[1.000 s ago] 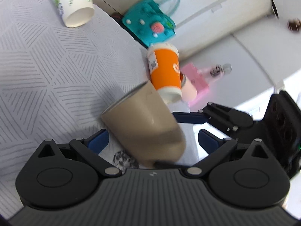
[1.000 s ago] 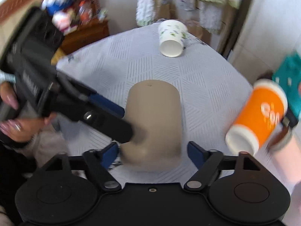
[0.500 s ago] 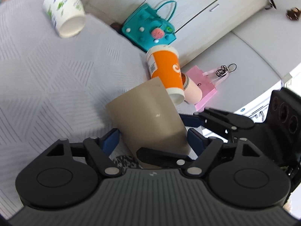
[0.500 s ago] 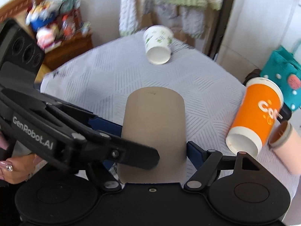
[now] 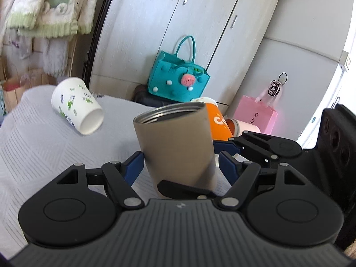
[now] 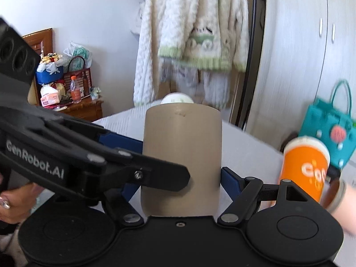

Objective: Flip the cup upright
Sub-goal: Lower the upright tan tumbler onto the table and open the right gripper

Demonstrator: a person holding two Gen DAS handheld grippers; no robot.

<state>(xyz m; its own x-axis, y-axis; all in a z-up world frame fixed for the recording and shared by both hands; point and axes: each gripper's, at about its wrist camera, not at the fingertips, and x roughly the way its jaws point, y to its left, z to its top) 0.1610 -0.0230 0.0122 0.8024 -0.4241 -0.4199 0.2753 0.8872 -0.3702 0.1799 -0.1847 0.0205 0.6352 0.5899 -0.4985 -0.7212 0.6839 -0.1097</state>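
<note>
Locate the cup [image 5: 175, 144] between the fingers of both grippers, just ahead of each palm and above the table [image 5: 44, 155].

Left gripper [image 5: 180, 166]: check the pad [image 5: 133, 166] on the left side, pressed to the wall; note a thin sliver of gap at the opposite pad. Cannot tell from this whether clamped or merely closed up around the cup.

Right gripper [image 6: 180, 182]: check the right pad [image 6: 229, 178], flush against the wall; treat the other pad as hidden behind a crossing left finger. Judged to be grasping the cup. Seen from the left camera, reaches in from the right, with one finger [image 5: 184, 190] across the near foot of the cup and one behind it, so roughly crosswise to the left pair.

Orientation: mouth up and away from the fingers, threaded rim visible, base down near the palms and hidden. Long axis near vertical, leaning slightly to the left at the top in the left view; square-on and plumb in the right view.

Judged stage: flip all but complete. For the next move, bring the axis fully plumb, seat the base flat, then release one pair at a time. Either gripper equally near. Keep clear of the orange cup [image 5: 217, 124] just behind.
</note>
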